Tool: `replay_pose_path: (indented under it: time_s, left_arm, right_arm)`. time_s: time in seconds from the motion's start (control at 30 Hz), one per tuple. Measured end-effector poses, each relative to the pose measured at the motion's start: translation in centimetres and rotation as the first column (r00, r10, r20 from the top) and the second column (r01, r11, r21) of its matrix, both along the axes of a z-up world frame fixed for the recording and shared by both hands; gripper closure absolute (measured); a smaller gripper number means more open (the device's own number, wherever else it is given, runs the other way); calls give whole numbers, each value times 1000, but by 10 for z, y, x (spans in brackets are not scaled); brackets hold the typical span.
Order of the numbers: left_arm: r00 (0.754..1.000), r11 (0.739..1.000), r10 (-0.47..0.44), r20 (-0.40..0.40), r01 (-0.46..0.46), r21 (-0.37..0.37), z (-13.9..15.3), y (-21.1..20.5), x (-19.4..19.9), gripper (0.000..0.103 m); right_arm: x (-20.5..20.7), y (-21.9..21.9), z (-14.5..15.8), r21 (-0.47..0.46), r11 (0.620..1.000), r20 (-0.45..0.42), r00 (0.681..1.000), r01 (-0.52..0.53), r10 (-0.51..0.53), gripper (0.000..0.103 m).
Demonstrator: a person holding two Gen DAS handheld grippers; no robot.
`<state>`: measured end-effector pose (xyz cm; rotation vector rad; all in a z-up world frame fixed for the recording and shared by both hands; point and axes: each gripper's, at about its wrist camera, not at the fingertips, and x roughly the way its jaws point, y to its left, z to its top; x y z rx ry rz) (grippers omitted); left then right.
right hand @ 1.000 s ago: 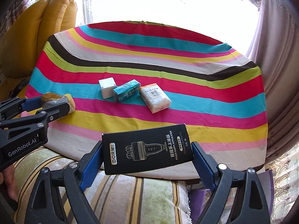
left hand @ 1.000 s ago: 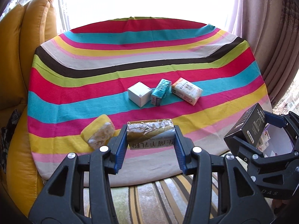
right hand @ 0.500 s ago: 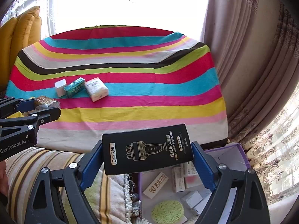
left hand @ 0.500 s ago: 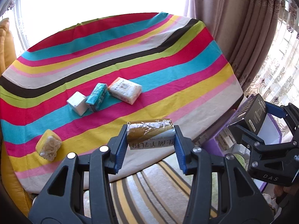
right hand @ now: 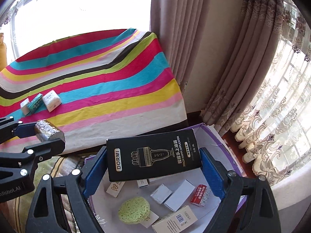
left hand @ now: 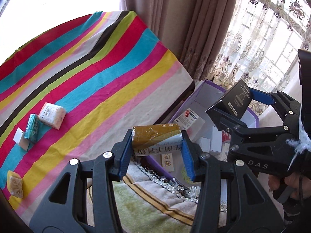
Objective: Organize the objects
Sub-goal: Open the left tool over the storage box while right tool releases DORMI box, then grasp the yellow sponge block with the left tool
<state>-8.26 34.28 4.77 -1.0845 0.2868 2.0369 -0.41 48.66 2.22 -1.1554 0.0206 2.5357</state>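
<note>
Left tool [left hand: 157,151] opening around a foil packet [left hand: 156,140], right tool [right hand: 153,167] pinching a black box [right hand: 153,153] above purple bin [right hand: 219,136], striped counter [right hand: 108,89] at ten o'clock

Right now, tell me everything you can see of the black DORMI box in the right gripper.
The black DORMI box is a flat, slim carton, cardboard by its look, printed with a gold line drawing of an applicator, "DORMI" on a pale label and "PINCH HAPPY APPLICATOR" beside Chinese text. It looks intact. The right gripper clamps its short ends between blue pads, face up and slightly tilted. It hangs above the purple-rimmed bin, touching nothing else.
</note>
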Motion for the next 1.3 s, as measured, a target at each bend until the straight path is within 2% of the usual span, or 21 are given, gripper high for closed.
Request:
replay_pose_path:
  time_s: [0.07,0.13,0.33,0.43,0.53,0.67,0.8,0.9,0.97,1.03,1.13,1.17,1.3]
  left_arm:
    - [999,1000,-23,24,23,15,0,6,1,40]
    - [998,998,-40,42,38,45,1,6,1,23]
    - [998,993,55,-5,-54,102,17,-16,-2,7]
    - [992,990,97,-83,-88,107,24,-32,-6,6]
    - [975,989,139,-171,-128,76,28,-51,-11,6]
    - [967,981,189,-172,-180,70,27,-87,-26,6]
    - [937,960,276,-212,-279,19,19,-127,-40,6]
    - [914,930,364,-182,-365,27,12,-167,-54,6]
    - [883,895,444,-149,-445,29,6,-196,-63,7]
    - [833,836,548,-81,-546,42,-1,-228,-74,8]
    - [732,730,679,44,-681,55,-15,-272,-85,8]
    - [712,711,699,65,-702,49,-20,-282,-88,8]
    - [674,679,729,117,-734,0,-34,-308,-96,13]
  right_arm:
    - [2,6,2,-3,1000,-16,1000,22,-22,11]
    - [4,9,5,-3,999,-31,999,39,-39,11]
    - [2,6,11,24,996,-48,996,81,-80,6]
    - [-3,0,11,7,998,-36,998,60,-59,6]
    - [-5,-10,13,39,998,-49,998,51,-49,6]
    - [-7,-25,21,76,997,-75,997,19,-13,6]
    - [-14,-38,24,-42,993,-73,992,-109,105,6]
    - [-19,-57,27,-79,978,-88,979,-192,185,6]
    - [-25,-72,30,-56,974,-86,973,-221,216,6]
    - [-32,-86,32,-41,970,-82,968,-241,237,6]
    - [-45,-101,34,-48,964,-83,963,-262,258,6]
    - [-49,-106,34,-52,961,-82,961,-270,265,6]
    - [-69,-128,32,-49,947,-64,948,-316,313,5]
